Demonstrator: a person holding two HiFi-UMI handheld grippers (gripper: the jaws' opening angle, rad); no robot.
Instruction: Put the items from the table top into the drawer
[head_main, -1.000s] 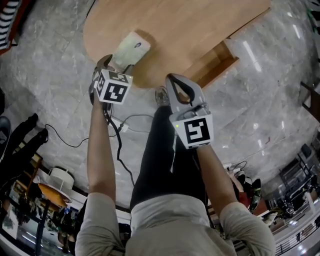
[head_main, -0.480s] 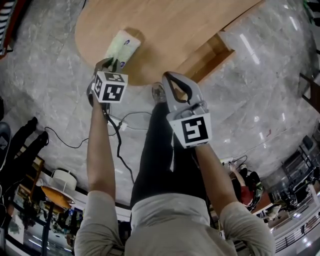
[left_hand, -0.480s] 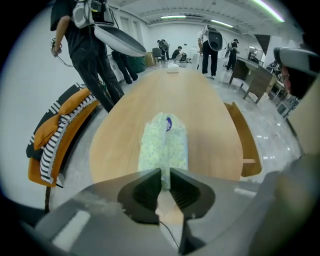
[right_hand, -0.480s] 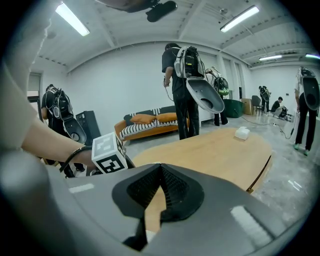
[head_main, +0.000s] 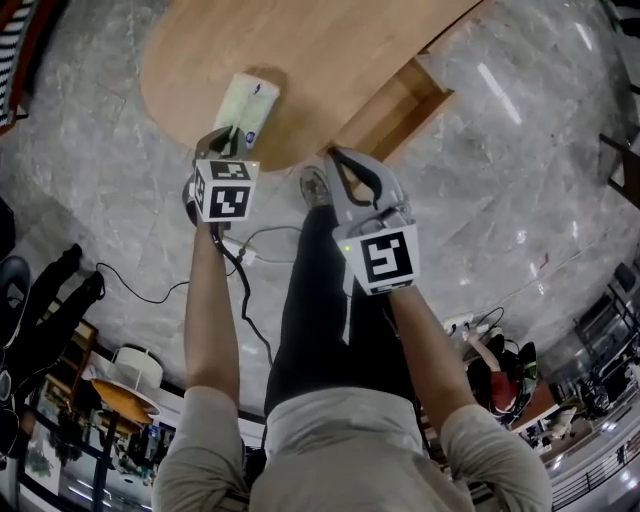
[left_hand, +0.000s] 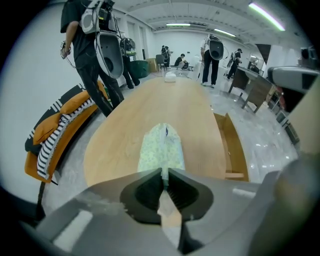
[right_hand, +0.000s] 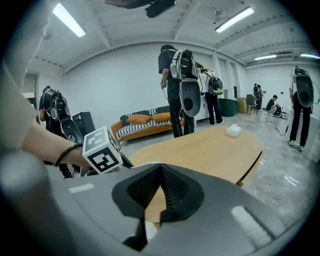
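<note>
A pale green and white soft packet (head_main: 248, 103) lies near the rounded end of the wooden table (head_main: 330, 50). My left gripper (head_main: 230, 133) points steeply down at the packet's near end. In the left gripper view the jaws (left_hand: 164, 172) are closing, and the tips pinch the near edge of the packet (left_hand: 161, 145). My right gripper (head_main: 341, 157) hovers at the table's edge, to the right of the left one. Its jaws (right_hand: 160, 168) are shut with nothing between them. The open wooden drawer (head_main: 396, 108) juts out from the table's right side (left_hand: 233, 147).
A small white box (left_hand: 170, 76) sits at the table's far end. Several people with backpack rigs stand around the room. A sofa with orange and striped cushions (left_hand: 59, 131) is left of the table. A cable (head_main: 250, 250) runs across the marble floor below my arms.
The left gripper has come in over the packet's near end and its jaws have closed on it. The right gripper has drifted a little along the table edge.
</note>
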